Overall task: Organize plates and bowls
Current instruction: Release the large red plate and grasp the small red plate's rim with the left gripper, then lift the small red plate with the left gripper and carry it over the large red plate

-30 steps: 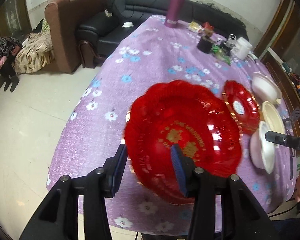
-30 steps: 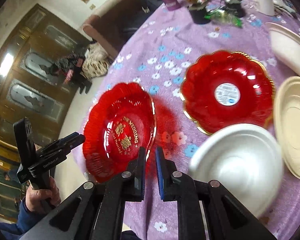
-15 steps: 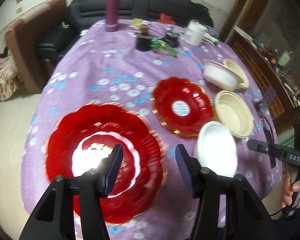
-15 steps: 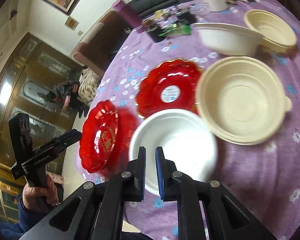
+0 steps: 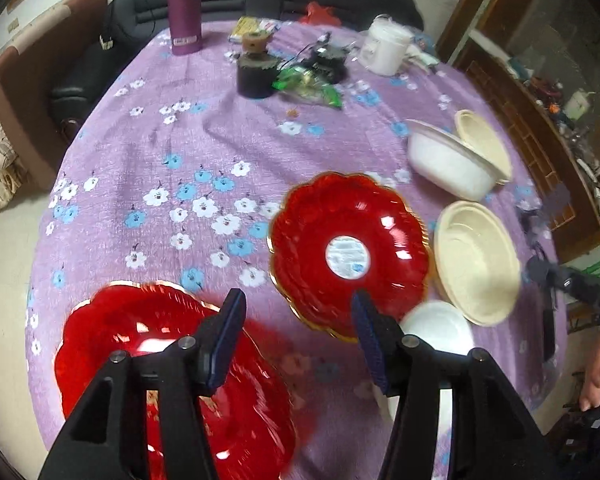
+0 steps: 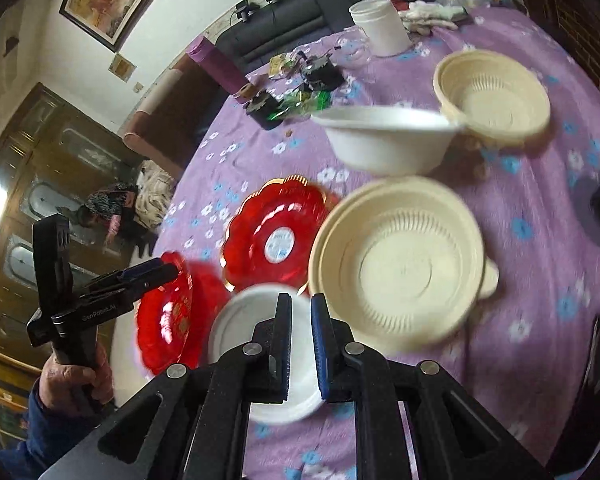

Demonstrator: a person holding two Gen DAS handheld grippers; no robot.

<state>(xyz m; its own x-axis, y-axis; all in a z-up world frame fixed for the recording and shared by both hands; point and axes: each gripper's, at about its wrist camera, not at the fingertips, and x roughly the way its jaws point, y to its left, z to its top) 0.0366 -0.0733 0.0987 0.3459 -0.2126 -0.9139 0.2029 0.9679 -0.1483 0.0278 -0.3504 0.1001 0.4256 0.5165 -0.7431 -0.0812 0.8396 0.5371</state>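
carrying: right gripper [image 6: 300,342] pinches the rim of a small white round foam bowl [image 6: 252,348]; rim sits between the near-closed pads, bowl lifted off the purple floral tablecloth [image 5: 188,168] as far as I can judge
free hand: left gripper [image 5: 298,334] jaws spread, nothing between them; it hangs above the gap between the two red plates
task things: red scalloped gold-edged plastic plate with gold lettering [image 5: 168,376] at the near table edge; second red scalloped plate with a round white sticker [image 5: 348,252] mid-table; wide cream ribbed plastic bowl with a tab handle [image 6: 400,264] just beside it; deep white foam bowl [image 6: 384,140] touching a smaller cream ribbed bowl [image 6: 496,94] farther back
step, my guess: I'm taking the small white bowl to the deep white one to nest like with like
doing it well: I'd keep the pinch firm but light, foam rim dents easily; level the bowl before lowering, centre it over the target mouth, release only once seated
left next: I'd take the lettered plate by its rim and stack it on the stickered one
materials: red plates glossy, hard, translucent, slippery; cream bowls thin, ribbed, stiff; foam matte, light, could tip
clutter: purple flask [image 5: 185,4], white tub [image 5: 384,50], black jar [image 5: 254,76], well apart from the bowls
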